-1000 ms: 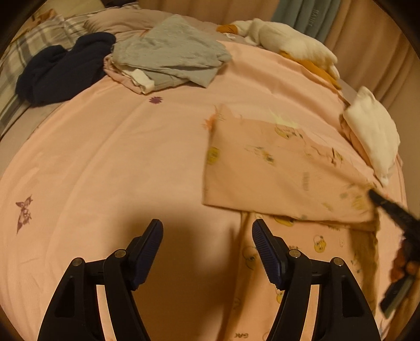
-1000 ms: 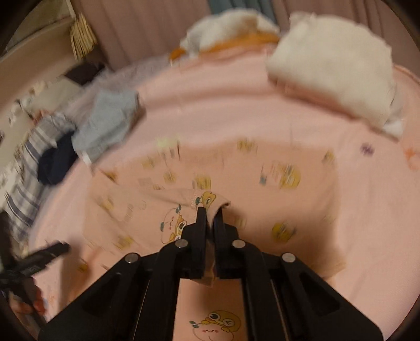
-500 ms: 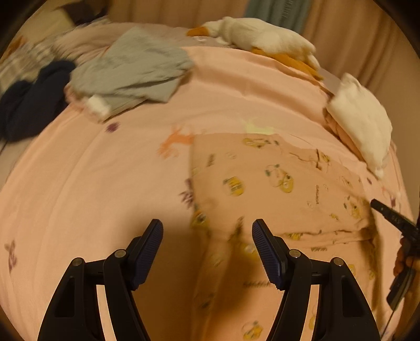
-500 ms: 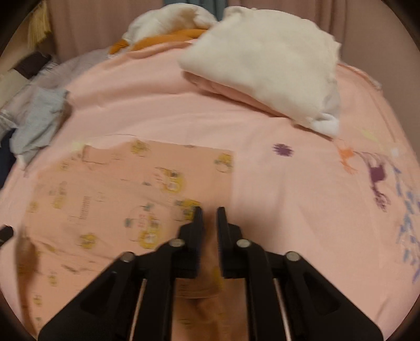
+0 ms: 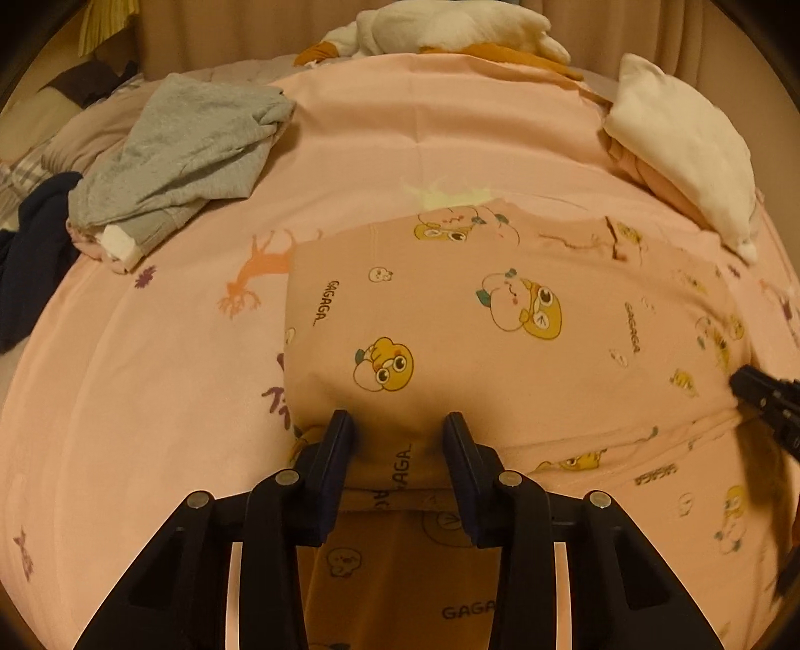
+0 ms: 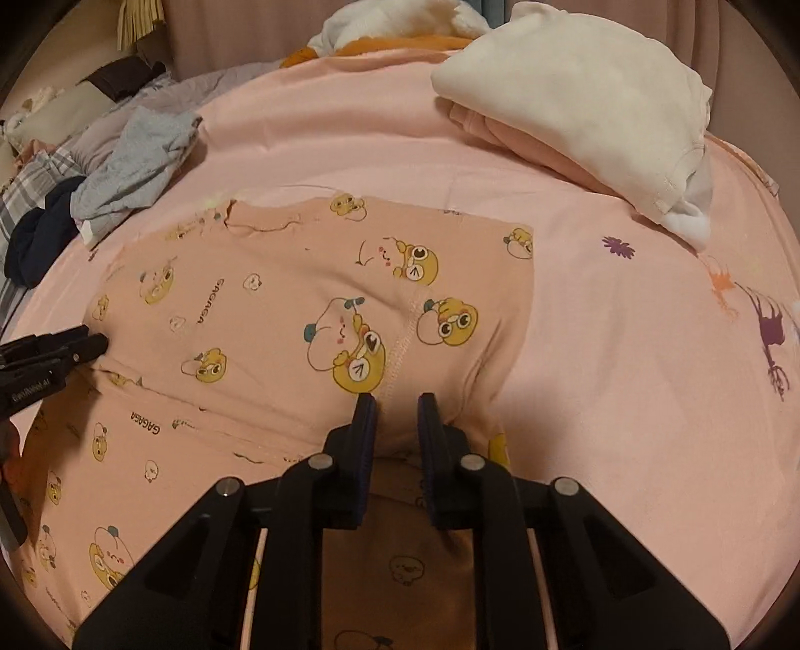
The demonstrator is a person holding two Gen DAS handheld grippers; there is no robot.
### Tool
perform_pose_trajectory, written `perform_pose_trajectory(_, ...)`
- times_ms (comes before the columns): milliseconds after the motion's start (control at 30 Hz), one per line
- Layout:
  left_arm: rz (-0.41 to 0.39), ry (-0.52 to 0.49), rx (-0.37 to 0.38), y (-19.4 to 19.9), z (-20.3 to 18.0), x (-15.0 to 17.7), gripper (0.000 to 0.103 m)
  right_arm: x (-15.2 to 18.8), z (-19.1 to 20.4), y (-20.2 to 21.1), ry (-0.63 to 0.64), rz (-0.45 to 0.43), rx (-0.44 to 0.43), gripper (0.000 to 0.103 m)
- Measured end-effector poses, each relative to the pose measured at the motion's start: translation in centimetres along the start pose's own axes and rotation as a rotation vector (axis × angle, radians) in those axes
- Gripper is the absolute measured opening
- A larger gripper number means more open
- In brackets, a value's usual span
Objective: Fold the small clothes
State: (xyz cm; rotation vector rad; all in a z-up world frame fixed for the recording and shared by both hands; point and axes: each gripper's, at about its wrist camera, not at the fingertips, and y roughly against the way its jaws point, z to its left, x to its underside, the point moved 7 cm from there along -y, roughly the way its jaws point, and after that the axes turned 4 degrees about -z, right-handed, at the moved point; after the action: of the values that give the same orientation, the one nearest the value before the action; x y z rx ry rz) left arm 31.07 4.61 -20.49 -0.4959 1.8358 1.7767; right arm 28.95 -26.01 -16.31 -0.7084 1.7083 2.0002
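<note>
While both grippers sit low at the near fold of a pink garment (image 5: 500,320), the cloth lies flat on a pink sheet (image 5: 165,400), filling the centre and right of the left wrist frame. Printed with yellow cartoon figures and the word "GAGAGA", the garment is doubled over itself, its folded edge running across the lower centre of each view.

In the left wrist view, the left gripper (image 5: 397,432) stands with its jaws partly apart, the folded edge between the fingers; whether the pads touch the fabric is hard to judge from this angle. It shows again as a dark tip (image 6: 75,347) at the left edge of the right wrist frame, at the garment's left side.

The right gripper (image 6: 395,412) has a narrower gap, its jaws either side of a stitched seam at the fold, with a ridge of cloth bunched between them. Its tip enters at the right edge of the left wrist frame (image 5: 760,395).

A grey garment (image 5: 190,150) lies crumpled at upper left, with dark blue cloth (image 5: 35,240) beside it at the left edge. At upper right, a white folded item (image 6: 590,100) rests on a pink one (image 6: 515,135). A white-and-orange plush (image 5: 450,30) lies at top centre.
</note>
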Motion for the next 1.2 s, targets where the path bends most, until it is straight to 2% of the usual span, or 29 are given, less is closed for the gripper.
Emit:
perform_pose_trajectory(100,0.001,-0.003,0.008,0.6,-0.2,0.1,0.039,-0.1,-0.1,0.9,-0.031,0.009,-0.02,0.021)
perform_pose_trajectory(133,0.0,0.008,0.021,1.1,-0.1,0.2,0.039,-0.1,-0.1,1.4,-0.041,0.005,-0.034,0.027)
perform_pose_trajectory(167,-0.002,0.015,0.031,1.6,-0.1,0.4,0.043,0.1,0.3,2.2,-0.052,-0.004,-0.053,0.038)
perform_pose_trajectory(200,-0.005,0.021,0.034,2.3,0.1,0.7,0.048,0.3,0.3,3.2,-0.067,-0.016,-0.077,0.043)
perform_pose_trajectory(233,-0.008,0.026,0.029,2.8,0.3,1.0,0.059,0.5,0.7,3.9,-0.076,-0.025,-0.092,0.051)
perform_pose_trajectory(267,-0.014,0.032,0.024,3.6,0.7,1.4,0.069,0.9,0.7,4.7,-0.083,-0.034,-0.103,0.054)
perform_pose_trajectory(333,-0.024,0.044,0.026,5.0,1.3,2.5,0.072,2.1,0.9,6.4,-0.098,-0.04,-0.11,0.057)
perform_pose_trajectory(533,-0.005,0.087,0.019,8.6,3.6,6.3,0.076,6.0,-0.7,10.1,-0.179,-0.027,-0.118,0.066)
perform_pose_trajectory(767,0.02,0.15,0.045,10.9,4.8,9.9,0.079,11.5,-2.8,11.8,-0.295,0.036,-0.104,0.066)
perform_pose_trajectory(933,0.049,0.189,0.07,11.6,5.1,12.0,0.079,14.1,-2.5,12.5,-0.332,0.065,-0.143,0.067)
perform_pose_trajectory(1133,0.095,0.238,0.144,12.1,4.5,15.6,0.079,15.9,-0.8,13.3,-0.307,0.095,-0.209,0.068)
perform_pose_trajectory(1200,0.096,0.225,0.148,12.5,4.1,16.5,0.079,16.5,-0.3,13.6,-0.302,0.106,-0.232,0.068)
